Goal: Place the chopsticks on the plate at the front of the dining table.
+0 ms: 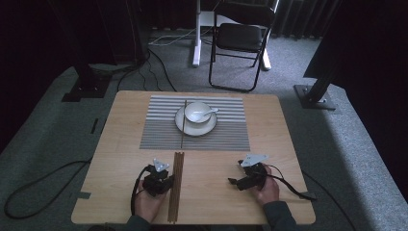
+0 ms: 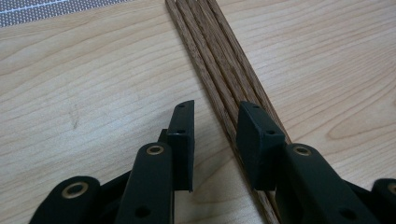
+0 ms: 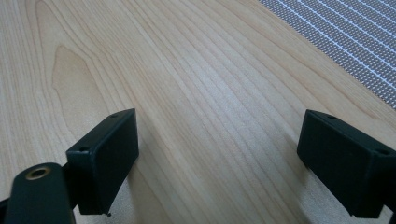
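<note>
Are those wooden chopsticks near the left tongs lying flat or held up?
Lying flat. The chopsticks rest side by side on the table, partly between the pads of the left tongs, which are not yet pressing them.

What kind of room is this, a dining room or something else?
Probably a lab or studio staged as a dining spot. A wooden table holds a striped placemat with a bowl, yet it sits on grey carpet among trailing cables and a folding chair.
</note>
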